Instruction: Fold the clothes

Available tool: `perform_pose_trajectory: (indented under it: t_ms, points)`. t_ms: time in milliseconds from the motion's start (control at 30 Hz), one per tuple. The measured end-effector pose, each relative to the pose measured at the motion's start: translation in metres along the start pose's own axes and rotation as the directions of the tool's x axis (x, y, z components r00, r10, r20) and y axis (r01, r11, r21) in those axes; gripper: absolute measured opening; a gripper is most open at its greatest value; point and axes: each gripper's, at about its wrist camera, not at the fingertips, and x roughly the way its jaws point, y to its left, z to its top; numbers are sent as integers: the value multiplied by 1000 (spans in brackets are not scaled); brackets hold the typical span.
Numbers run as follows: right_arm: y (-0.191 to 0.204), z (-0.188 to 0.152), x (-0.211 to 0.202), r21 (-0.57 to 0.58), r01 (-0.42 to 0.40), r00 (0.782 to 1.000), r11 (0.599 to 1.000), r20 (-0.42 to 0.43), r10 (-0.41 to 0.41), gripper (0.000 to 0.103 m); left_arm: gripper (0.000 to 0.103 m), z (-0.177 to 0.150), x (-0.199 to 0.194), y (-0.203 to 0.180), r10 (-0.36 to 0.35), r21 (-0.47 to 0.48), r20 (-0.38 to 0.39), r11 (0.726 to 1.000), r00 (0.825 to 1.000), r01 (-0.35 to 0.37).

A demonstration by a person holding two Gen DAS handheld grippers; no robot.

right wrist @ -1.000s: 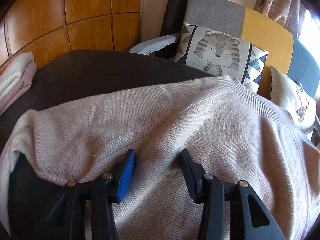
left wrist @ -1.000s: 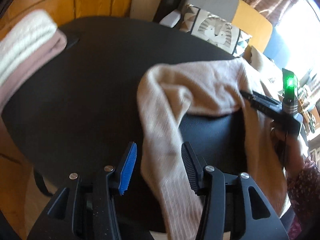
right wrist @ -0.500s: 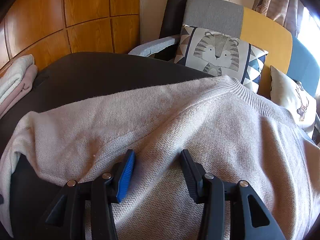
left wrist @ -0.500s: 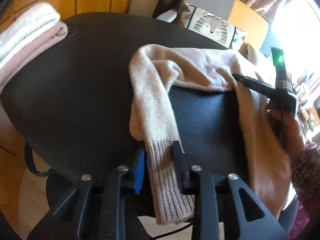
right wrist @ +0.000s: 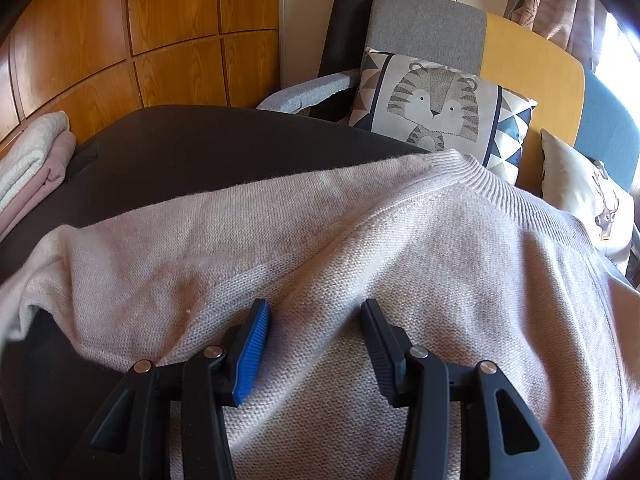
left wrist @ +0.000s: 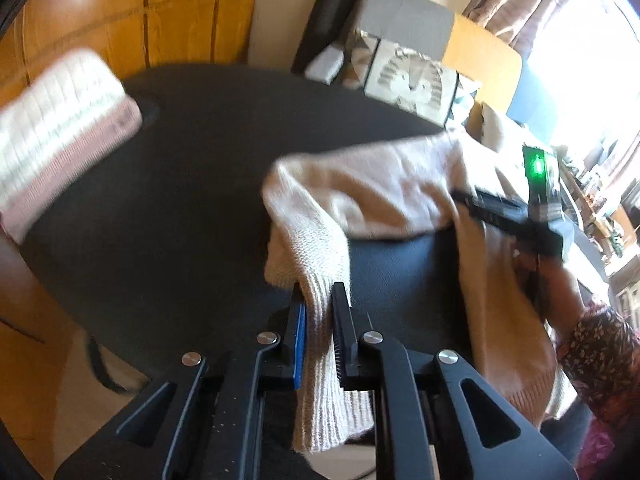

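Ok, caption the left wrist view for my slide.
Left gripper closing on the beige sweater's sleeve above the black table.

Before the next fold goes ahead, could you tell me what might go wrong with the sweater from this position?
1. The left gripper is closing on the sweater's ribbed cuff alone; the stretchy knit may slip out or pull long.
2. The right gripper is open over the sweater body, gripping nothing, so tugging the sleeve could drag the whole garment across the dark table.
3. The hem overhangs the near edge and might slide off.
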Motion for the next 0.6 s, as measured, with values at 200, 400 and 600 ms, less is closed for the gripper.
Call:
perform_pose_trajectory:
  t_ms: [200, 400, 600]
  points:
    - [-1, 1, 0, 3, -5, 1000, 1000, -3, 5, 48, 11, 33, -14, 33, 50, -41, 55, 998, 997, -47]
    - [4, 1, 0, 3, -2, 1000, 1000, 3, 2, 48, 11, 41, -12, 74, 96, -115, 40, 989, 995, -91]
    - [-6, 1, 0, 62, -61, 998, 996, 14, 60, 47, 6, 48, -5, 121, 142, -195, 2, 971, 990, -139]
